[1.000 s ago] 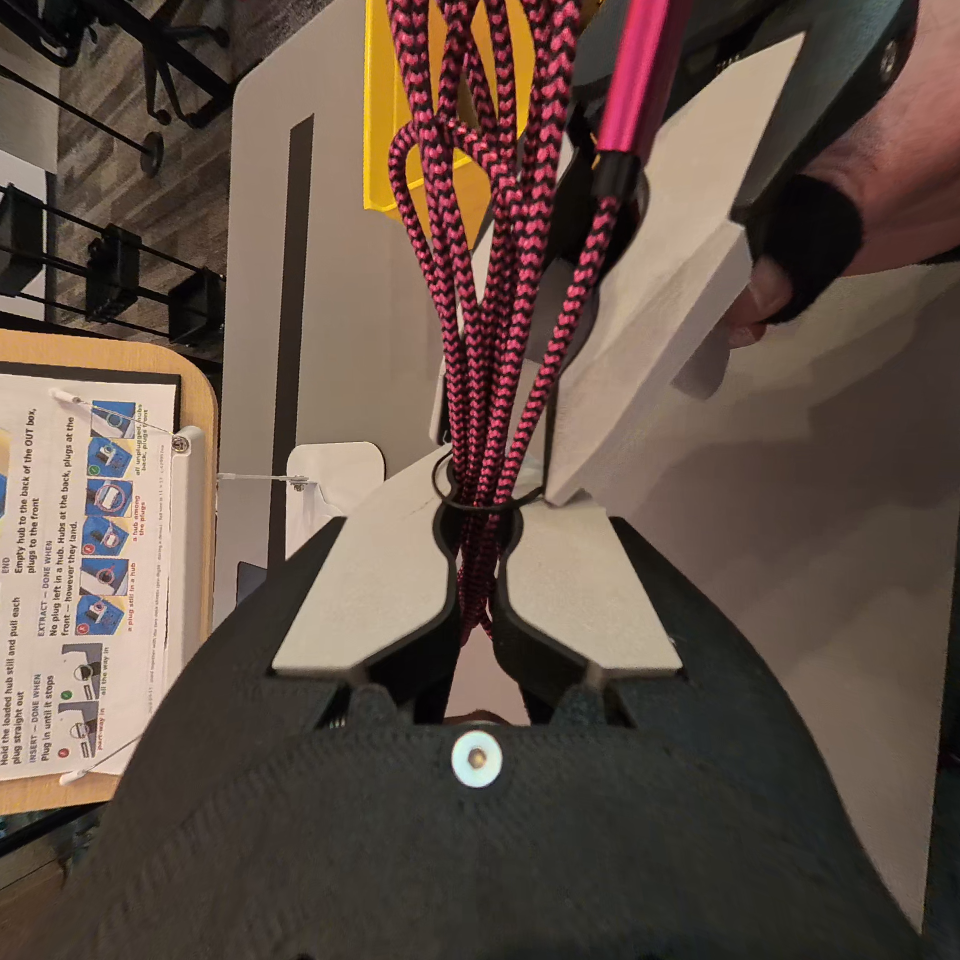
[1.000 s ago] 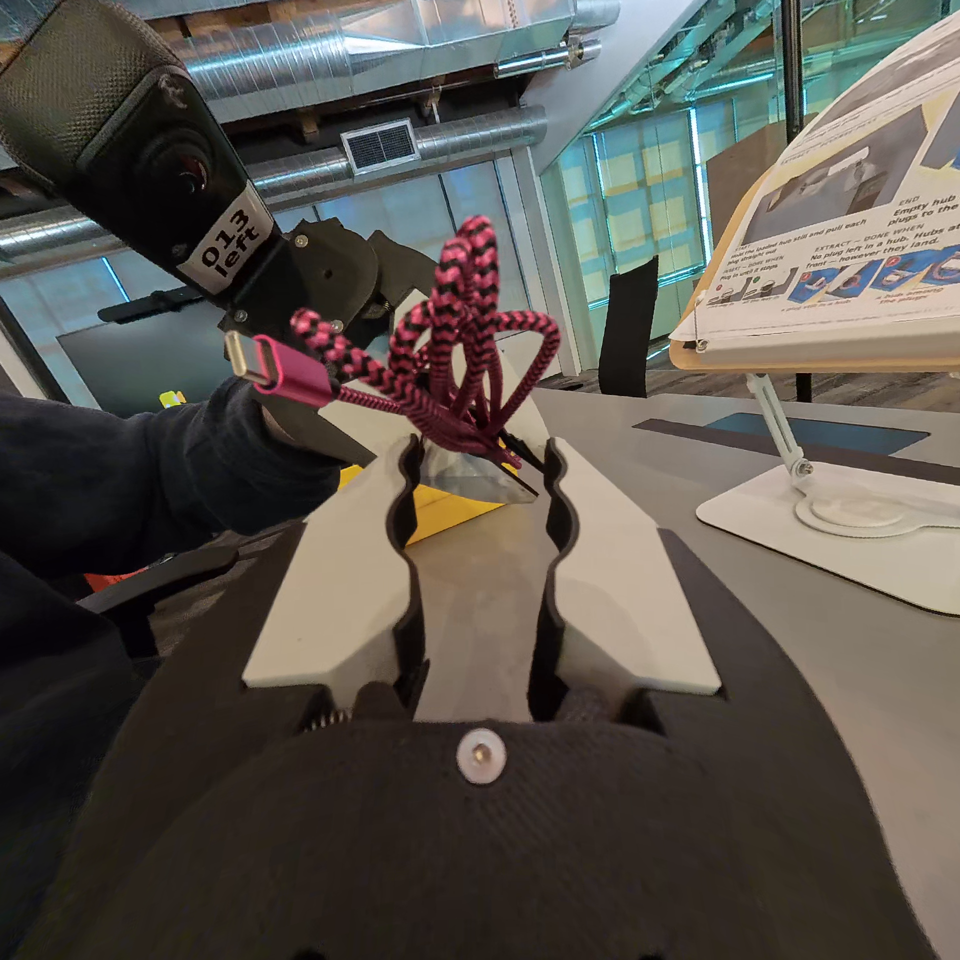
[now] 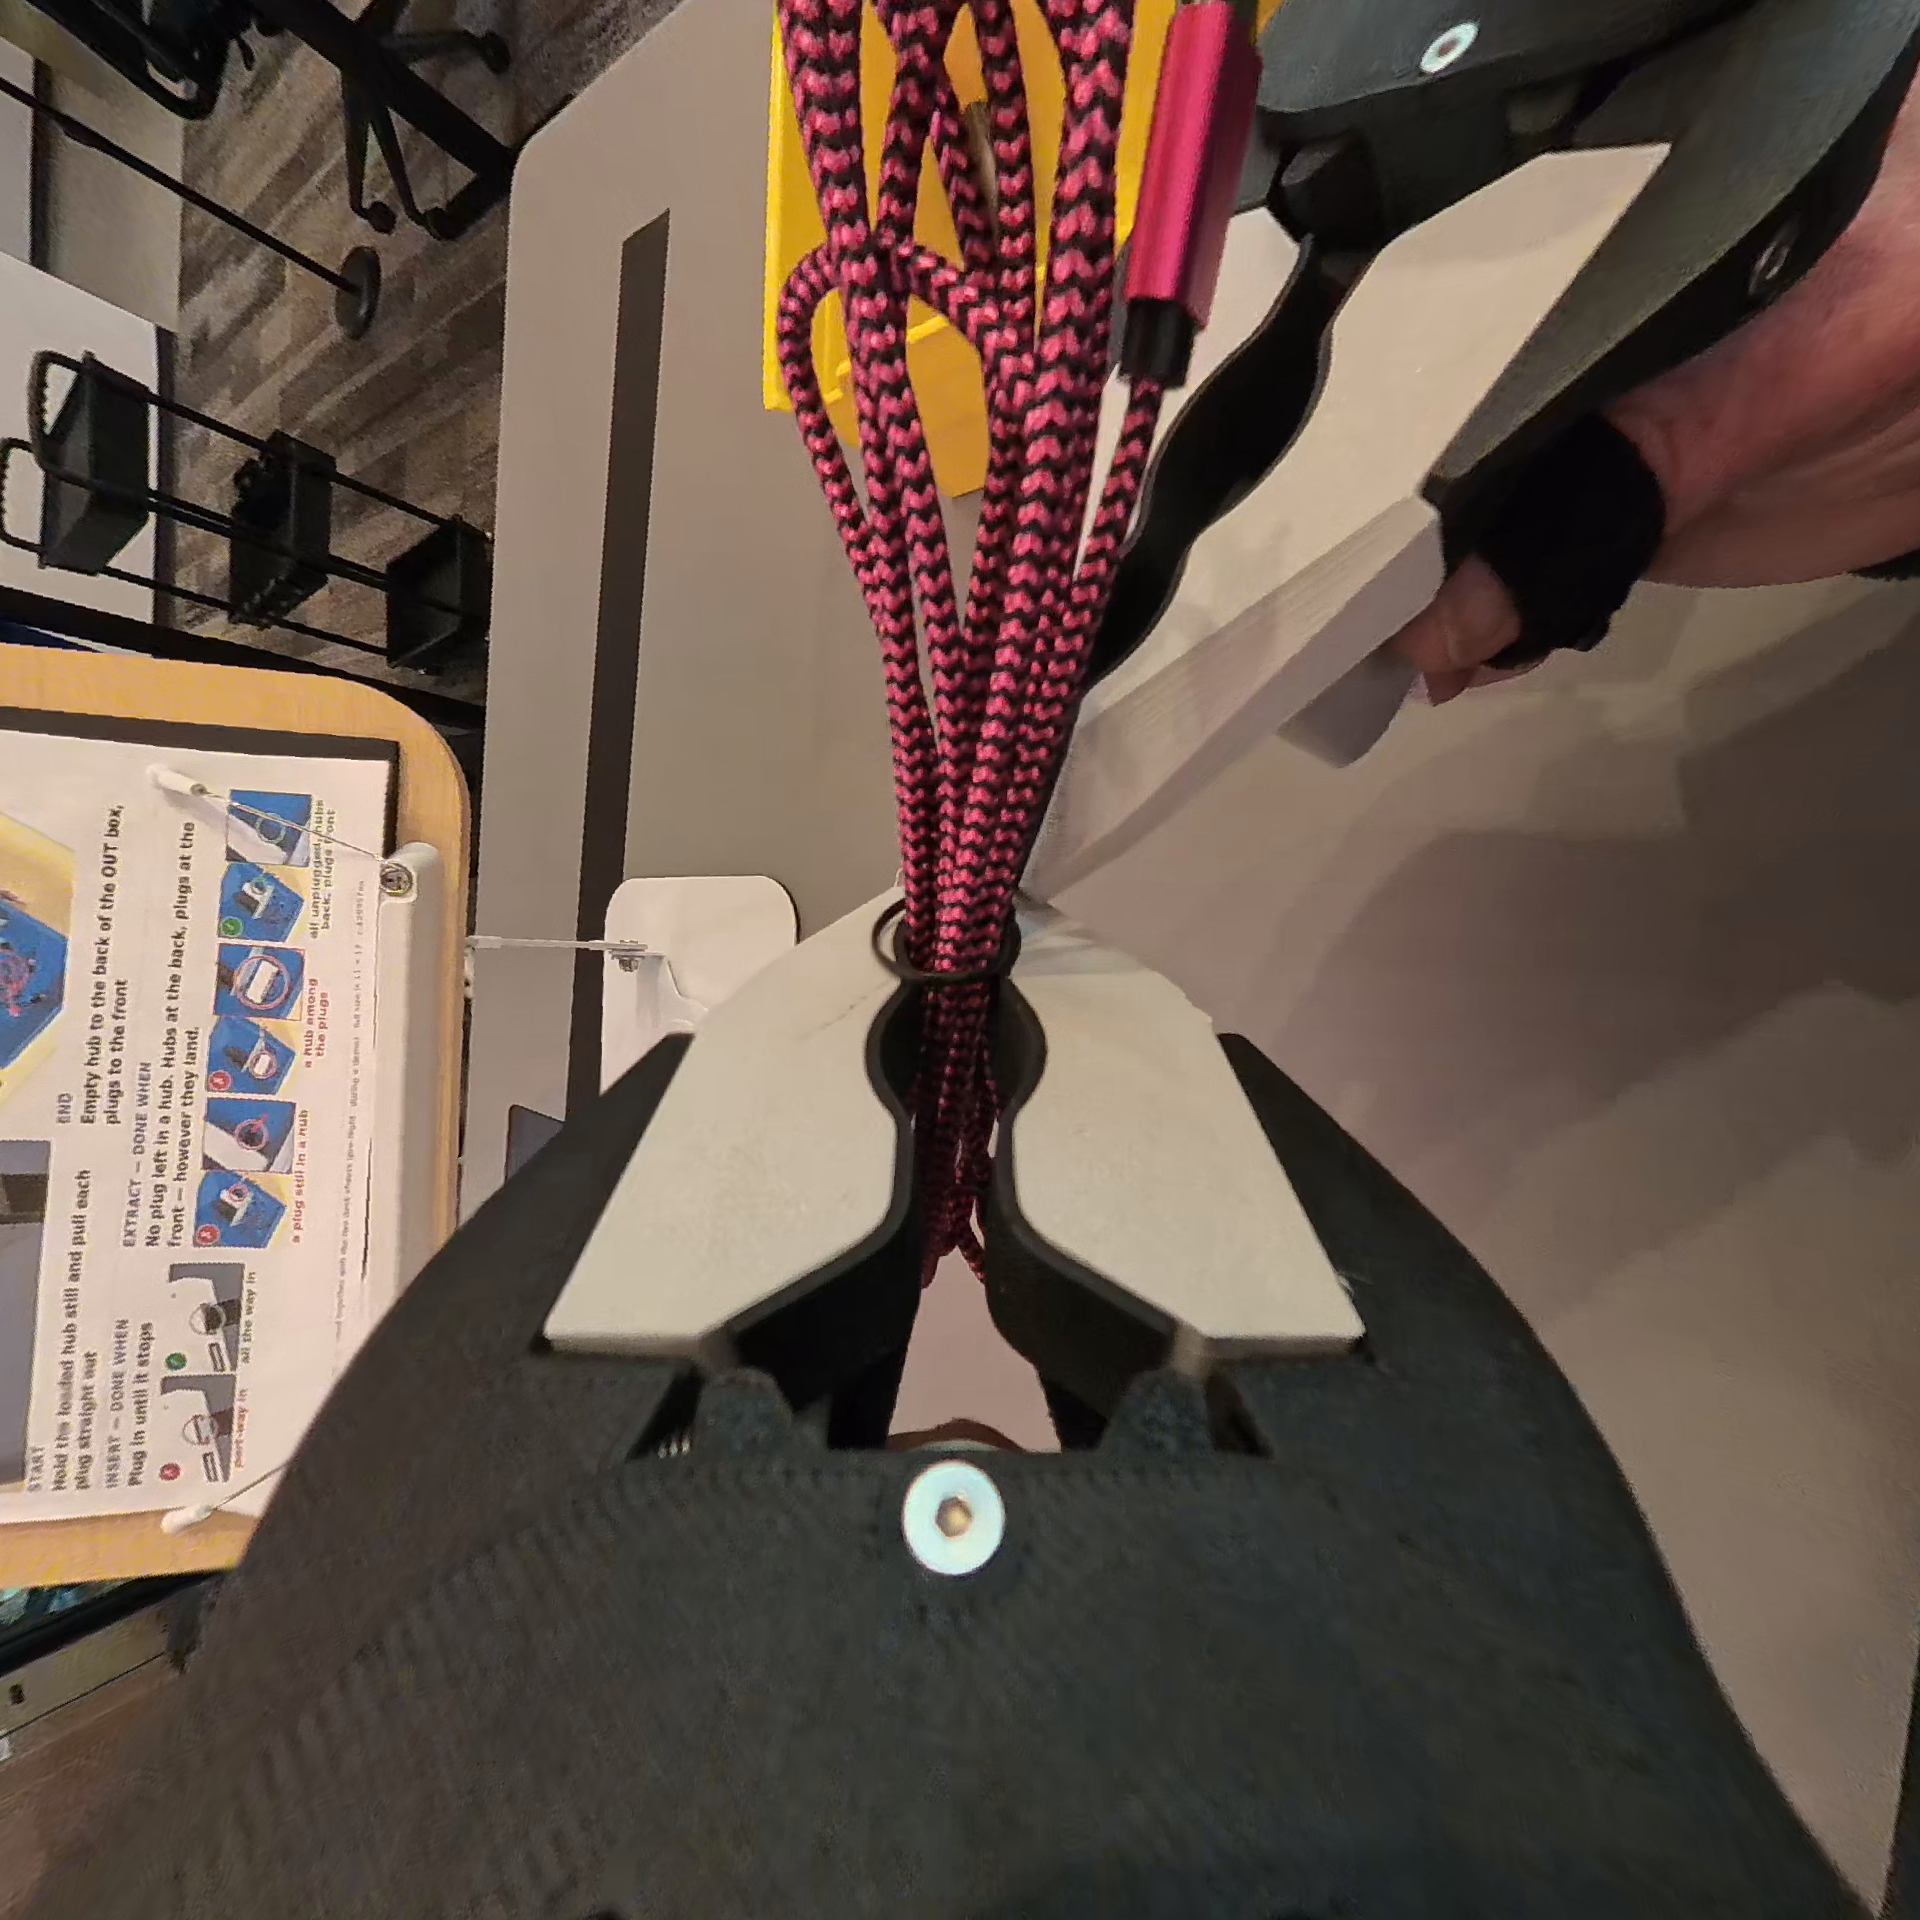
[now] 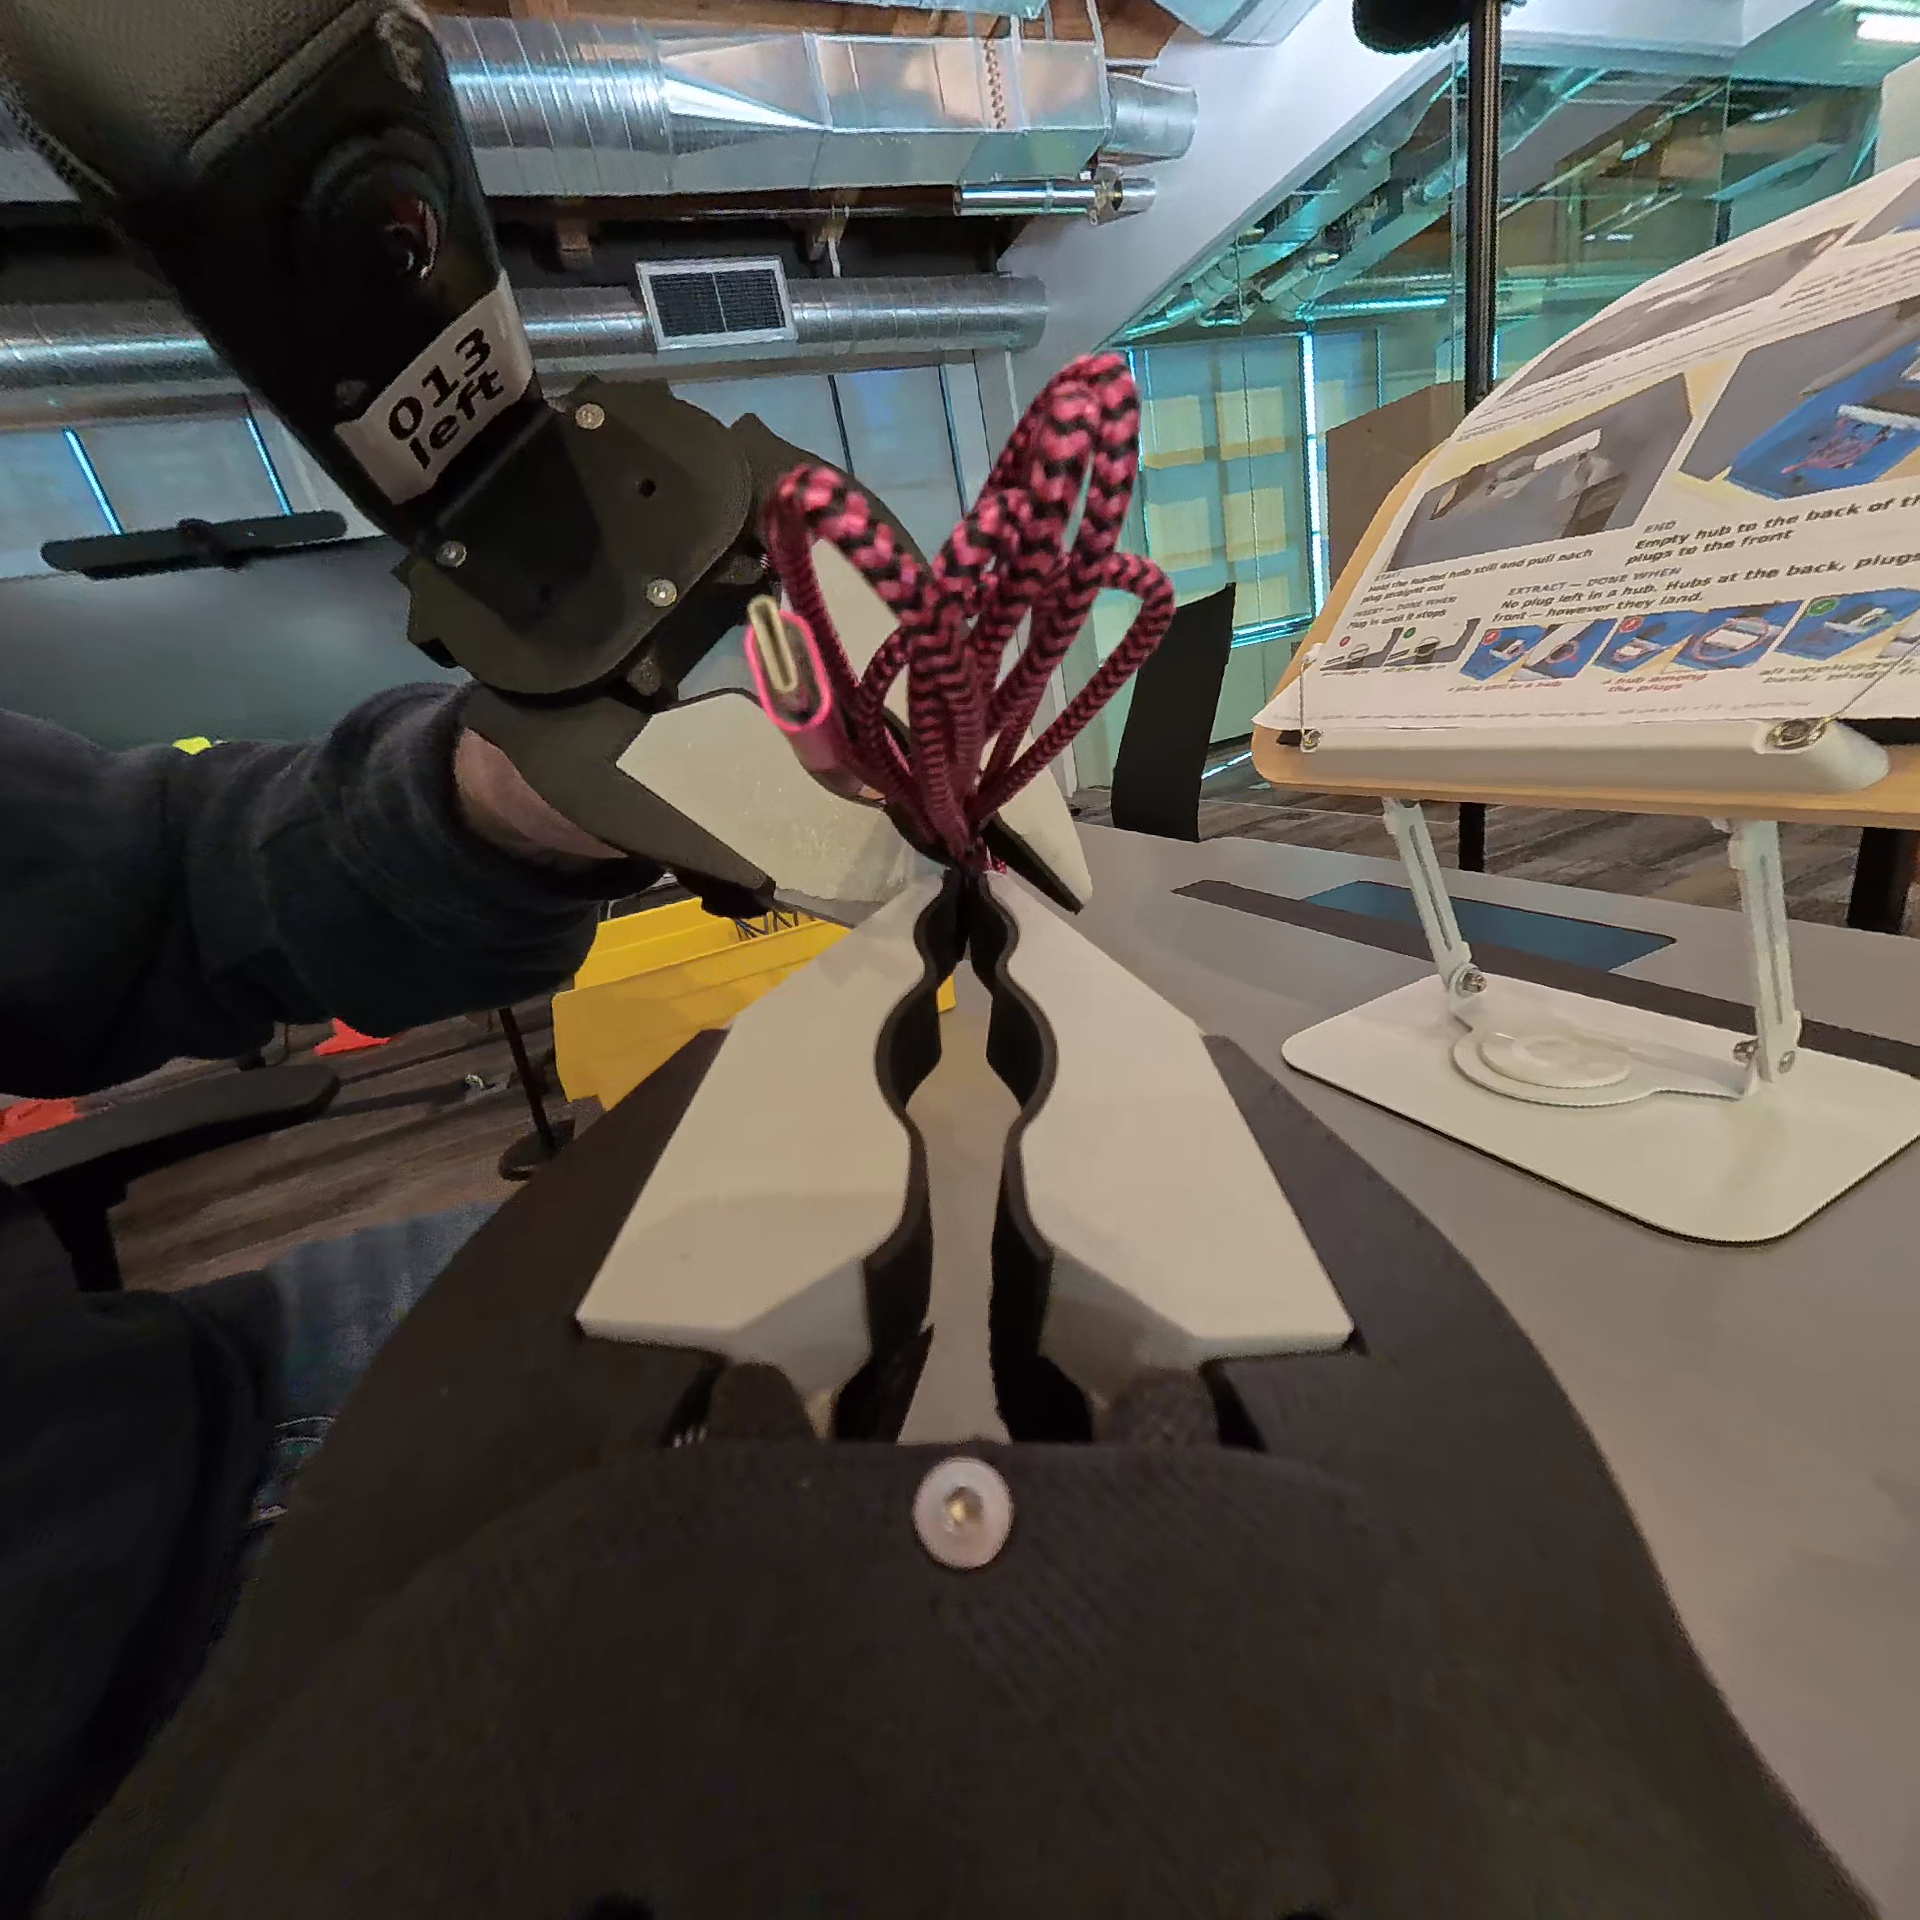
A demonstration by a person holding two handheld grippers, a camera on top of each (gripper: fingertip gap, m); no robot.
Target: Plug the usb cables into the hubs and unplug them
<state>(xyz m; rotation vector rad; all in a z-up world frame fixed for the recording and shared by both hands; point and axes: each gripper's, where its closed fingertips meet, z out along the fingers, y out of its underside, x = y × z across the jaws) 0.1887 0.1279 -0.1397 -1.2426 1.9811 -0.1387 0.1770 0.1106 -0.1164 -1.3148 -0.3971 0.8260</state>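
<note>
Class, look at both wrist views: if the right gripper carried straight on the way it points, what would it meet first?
Most likely the bundled pink cable, which sits right at the tips of the right gripper. Directly behind it is the left gripper, whose jaws clamp the bundle. Depth is hard to judge.

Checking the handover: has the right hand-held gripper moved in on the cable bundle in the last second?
Yes. The right hand-held gripper has closed in and narrowed; against the white stand, its tips now meet the pink cable bundle at the left hand-held gripper.
</note>
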